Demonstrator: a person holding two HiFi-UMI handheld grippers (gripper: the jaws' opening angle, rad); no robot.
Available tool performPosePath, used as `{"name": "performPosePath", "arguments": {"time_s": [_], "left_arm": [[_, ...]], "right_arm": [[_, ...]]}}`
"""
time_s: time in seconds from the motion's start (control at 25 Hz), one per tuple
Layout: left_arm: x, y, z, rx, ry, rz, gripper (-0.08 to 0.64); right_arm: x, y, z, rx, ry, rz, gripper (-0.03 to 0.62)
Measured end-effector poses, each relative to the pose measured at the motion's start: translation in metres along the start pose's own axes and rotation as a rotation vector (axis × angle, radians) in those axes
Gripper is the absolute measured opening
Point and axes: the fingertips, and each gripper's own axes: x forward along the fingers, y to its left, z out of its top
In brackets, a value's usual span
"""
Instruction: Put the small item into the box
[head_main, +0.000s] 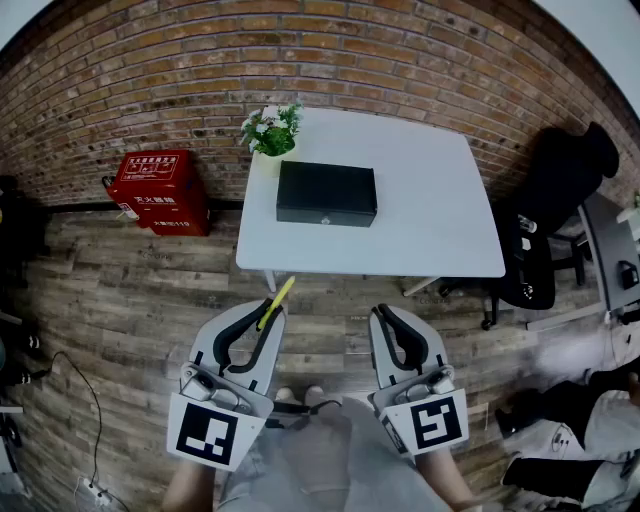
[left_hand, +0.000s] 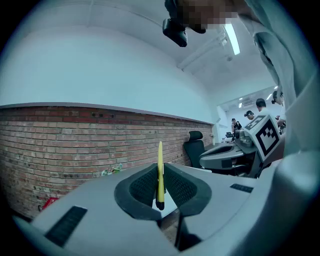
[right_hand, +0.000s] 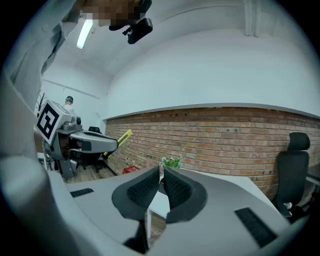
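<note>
Head view alone: whole black box (head_main: 326, 193)

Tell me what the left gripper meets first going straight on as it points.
Probably the near edge of the white table, touched by the thin yellow stick in the left gripper; the black rectangular box lies beyond. Height unclear.

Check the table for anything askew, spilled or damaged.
Nothing stands out. The black box sits flat and closed on the white table, the potted plant stands upright beside it, and the left gripper holds the yellow pen in its jaws.
</note>
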Motion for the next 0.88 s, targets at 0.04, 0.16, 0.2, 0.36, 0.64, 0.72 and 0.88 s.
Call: {"name": "performPosePath", "arguments": {"time_s": [0.04, 0.16, 0.2, 0.36, 0.64, 0.72, 0.88], "left_arm": [[0.0, 0.001, 0.0, 0.001, 0.002, -0.001, 0.051], [-0.002, 0.003, -0.001, 0.001, 0.003, -0.002, 0.051], [-0.002, 0.002, -0.001, 0.002, 0.003, -0.002, 0.051], [-0.004, 0.001, -0.001, -0.002, -0.001, -0.004, 0.051], [-0.012, 0.0, -0.001, -0.005, -0.006, -0.006, 0.051], [-0.015, 0.0, 0.0, -0.001, -0.01, -0.004, 0.051], [-0.024, 0.003, 0.002, -0.018, -0.02, 0.006, 0.051]], "right_arm": [[0.001, 0.001, 0.0, 0.0, 0.002, 0.0, 0.057], [0.002, 0.003, 0.0, -0.001, 0.004, -0.001, 0.057], [0.001, 0.003, 0.0, -0.001, 0.004, -0.001, 0.057], [-0.001, 0.005, 0.0, -0.001, 0.001, -0.002, 0.057], [-0.004, 0.013, 0.001, 0.007, -0.007, 0.001, 0.057], [-0.006, 0.015, 0.002, 0.022, -0.013, 0.003, 0.057], [-0.006, 0.022, 0.003, 0.026, -0.013, -0.002, 0.057]]}}
